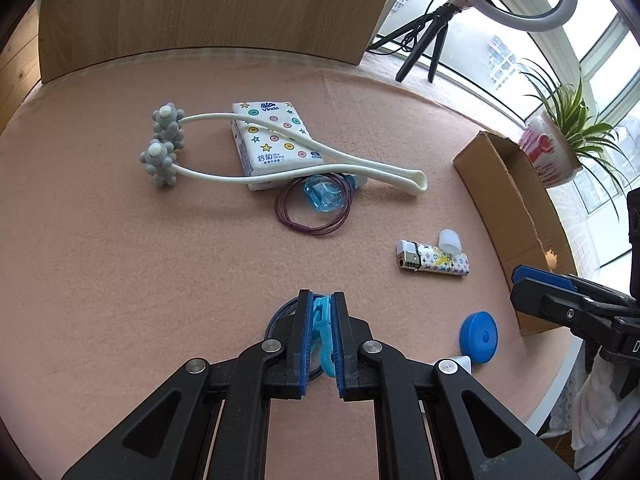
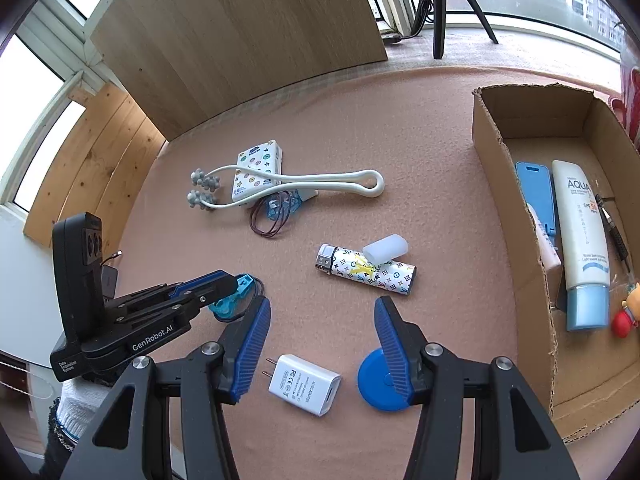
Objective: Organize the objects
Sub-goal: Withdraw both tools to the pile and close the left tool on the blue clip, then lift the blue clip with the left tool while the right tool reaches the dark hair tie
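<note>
My left gripper (image 1: pixel 322 304) is shut on a light blue plastic clip (image 1: pixel 323 328) that has a dark hair tie (image 1: pixel 280 312) around it; it also shows in the right wrist view (image 2: pixel 236 280) with the clip (image 2: pixel 230 300) just above the pink mat. My right gripper (image 2: pixel 322 312) is open and empty, over a white charger plug (image 2: pixel 306 384) and a blue round tape measure (image 2: pixel 378 384). A patterned lighter (image 2: pixel 368 270) with a white cap (image 2: pixel 386 250) lies ahead. The cardboard box (image 2: pixel 516 216) at right holds a sunscreen tube (image 2: pixel 582 244) and other items.
Farther back lie a white neck massager (image 1: pixel 280 148), a tissue pack (image 1: pixel 272 136), a purple hair tie (image 1: pixel 312 208) and a clear blue clip (image 1: pixel 322 196). A wooden board (image 1: pixel 200 12) stands behind. A tripod (image 1: pixel 428 36) and potted plant (image 1: pixel 560 136) stand at the right.
</note>
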Tool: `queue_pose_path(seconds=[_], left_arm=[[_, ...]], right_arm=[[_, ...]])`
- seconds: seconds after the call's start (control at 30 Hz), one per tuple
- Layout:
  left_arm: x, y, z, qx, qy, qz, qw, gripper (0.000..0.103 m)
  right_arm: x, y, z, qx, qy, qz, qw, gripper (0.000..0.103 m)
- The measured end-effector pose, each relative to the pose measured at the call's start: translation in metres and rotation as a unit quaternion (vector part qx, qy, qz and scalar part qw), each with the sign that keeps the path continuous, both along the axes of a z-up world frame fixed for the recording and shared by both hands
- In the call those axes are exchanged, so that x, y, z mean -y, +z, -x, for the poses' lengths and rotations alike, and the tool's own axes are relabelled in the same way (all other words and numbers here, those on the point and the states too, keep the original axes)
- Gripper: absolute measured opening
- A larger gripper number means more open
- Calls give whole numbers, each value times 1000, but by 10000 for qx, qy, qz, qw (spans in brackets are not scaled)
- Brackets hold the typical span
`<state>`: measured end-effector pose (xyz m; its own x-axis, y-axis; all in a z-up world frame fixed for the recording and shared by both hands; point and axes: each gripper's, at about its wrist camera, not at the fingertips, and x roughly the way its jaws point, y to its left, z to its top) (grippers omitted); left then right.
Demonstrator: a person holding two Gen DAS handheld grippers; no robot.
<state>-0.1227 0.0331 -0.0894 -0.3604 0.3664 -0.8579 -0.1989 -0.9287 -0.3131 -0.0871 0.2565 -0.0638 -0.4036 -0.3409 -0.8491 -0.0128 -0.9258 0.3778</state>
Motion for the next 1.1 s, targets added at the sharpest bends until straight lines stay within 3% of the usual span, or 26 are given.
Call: queue_pose_path(seconds=[0.1,0.17,0.23,0.4,0.5,0.77,1.1], left_arm=[[0,2,-4,-16,-83,174,9998,14],[-3,3,-7,-71,-112,328,9994,31],[-4,3,-12,-105,-150,405,9990,35],[-18,-6,-14,-106,-420,733,9964,35],[-22,-12,-12,-80,-414,759,9962,20],[-14,-3,-6,-99,-181,218,9995,19],[26,13,-14,-276,341,105,9990,19]], right_arm=[[1,-1,1,18,24,11,10000,50],[2,-2,3,46,45,7,10000,50],[3,-4,4,70,57,25,10000,50],[6,-5,6,91,124,30,9999,50],[7,-6,6,102,142,30,9998,50],[11,-8,9,142,233,-12,9996,50],[34,-20,19,273,609,-85,9977,50]])
